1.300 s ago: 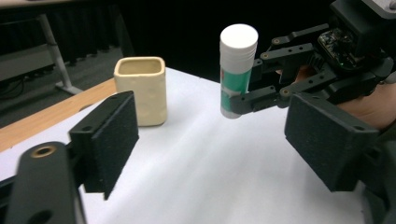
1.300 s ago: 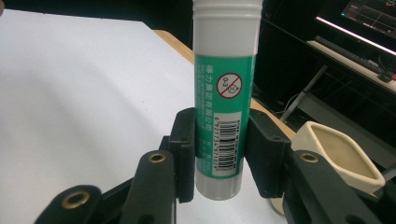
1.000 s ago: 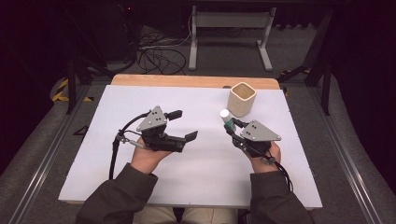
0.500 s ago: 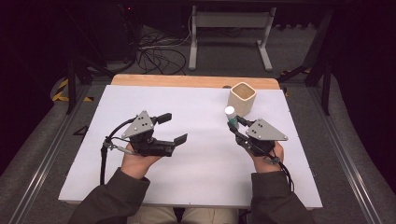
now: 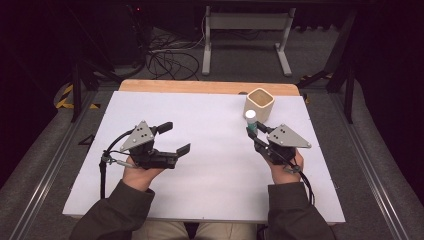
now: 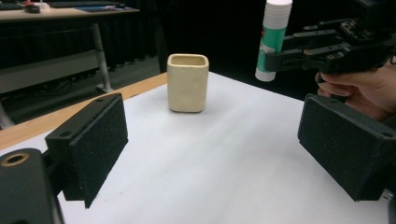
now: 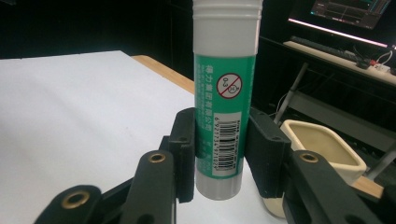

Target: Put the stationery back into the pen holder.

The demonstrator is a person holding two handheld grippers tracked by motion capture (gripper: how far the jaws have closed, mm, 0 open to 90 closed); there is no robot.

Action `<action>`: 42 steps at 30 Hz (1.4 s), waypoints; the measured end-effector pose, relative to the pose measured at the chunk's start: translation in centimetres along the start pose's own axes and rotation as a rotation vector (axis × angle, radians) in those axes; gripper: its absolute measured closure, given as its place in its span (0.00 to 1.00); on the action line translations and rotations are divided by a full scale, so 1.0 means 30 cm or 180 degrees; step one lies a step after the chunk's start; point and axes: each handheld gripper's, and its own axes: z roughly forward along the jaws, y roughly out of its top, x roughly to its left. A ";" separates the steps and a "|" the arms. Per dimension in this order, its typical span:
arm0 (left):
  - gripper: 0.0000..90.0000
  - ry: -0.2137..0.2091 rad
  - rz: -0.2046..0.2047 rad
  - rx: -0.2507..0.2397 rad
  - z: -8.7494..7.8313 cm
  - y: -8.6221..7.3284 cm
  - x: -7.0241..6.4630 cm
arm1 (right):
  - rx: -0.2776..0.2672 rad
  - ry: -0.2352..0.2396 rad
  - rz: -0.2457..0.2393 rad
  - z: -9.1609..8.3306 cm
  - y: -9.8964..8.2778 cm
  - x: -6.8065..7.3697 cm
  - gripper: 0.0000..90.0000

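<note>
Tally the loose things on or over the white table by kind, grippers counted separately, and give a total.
Glue stick: 1, held upright in the right gripper
Cream cup: 1, standing on the white table
Grippers: 2, the left gripper open with nothing between its pads
Total: 4

The glue stick (image 7: 225, 107) looks like smooth plastic, with a white cap, a glossy green printed label and a pale grey base, and the cream cup (image 6: 187, 82) has a matt, faintly uneven surface like unglazed ceramic. The bench (image 5: 210, 165) is covered by a matt white sheet with bare light wood along its far edge. The left gripper (image 6: 212, 154) carries jaws faced with rough, grainy black foam pads (image 6: 100, 140), while the right gripper (image 7: 219, 154) has matt black plastic arms set with brass-coloured metal rivets.
</note>
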 end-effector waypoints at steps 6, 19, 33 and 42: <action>0.09 0.0076 -0.0032 -0.0041 -0.032 -0.005 0.023 | -0.0046 -0.0044 0.0045 -0.005 0.003 -0.011 0.74; 0.09 0.0194 -0.0012 -0.0047 -0.076 -0.013 0.050 | -0.0055 -0.0194 0.0222 0.004 0.001 -0.034 0.74; 0.09 0.0264 -0.0024 -0.0052 -0.102 -0.028 0.061 | -0.0207 -0.0244 0.0443 0.031 0.025 -0.057 0.74; 0.09 0.0350 -0.0045 -0.0038 -0.110 -0.045 0.080 | -0.0280 -0.0342 0.0464 0.060 0.067 -0.087 0.74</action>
